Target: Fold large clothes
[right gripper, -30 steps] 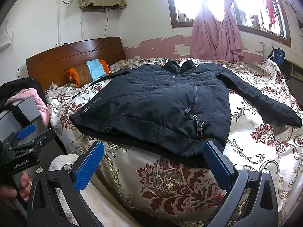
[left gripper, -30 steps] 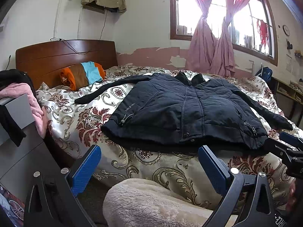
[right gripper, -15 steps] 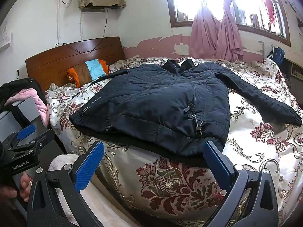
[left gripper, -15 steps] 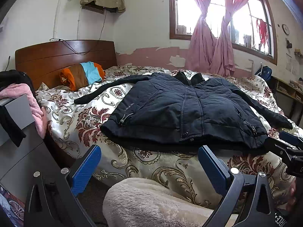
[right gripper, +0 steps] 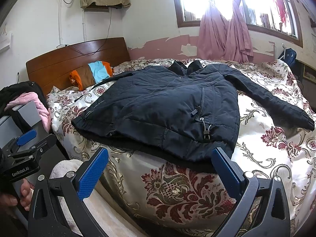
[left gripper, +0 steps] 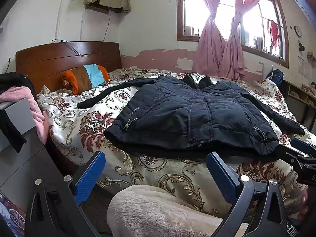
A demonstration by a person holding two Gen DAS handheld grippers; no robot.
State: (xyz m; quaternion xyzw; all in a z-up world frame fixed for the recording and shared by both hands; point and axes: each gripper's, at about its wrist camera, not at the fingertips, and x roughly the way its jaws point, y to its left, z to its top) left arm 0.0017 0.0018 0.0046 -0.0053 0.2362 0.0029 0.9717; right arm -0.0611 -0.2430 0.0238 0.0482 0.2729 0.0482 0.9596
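Both, seemingly empty: left gripper [left gripper: 156, 174] and right gripper [right gripper: 160, 172] gape before the jacket [left gripper: 197, 114].

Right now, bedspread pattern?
Cream bedspread with dark red and gold floral scrolls; clearest in right wrist view.

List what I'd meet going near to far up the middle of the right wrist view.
Floral satin bedspread edge → hem of the dark navy padded jacket → jacket's black collar → peeling pink wall band → knotted pink curtains at the wooden-framed window.
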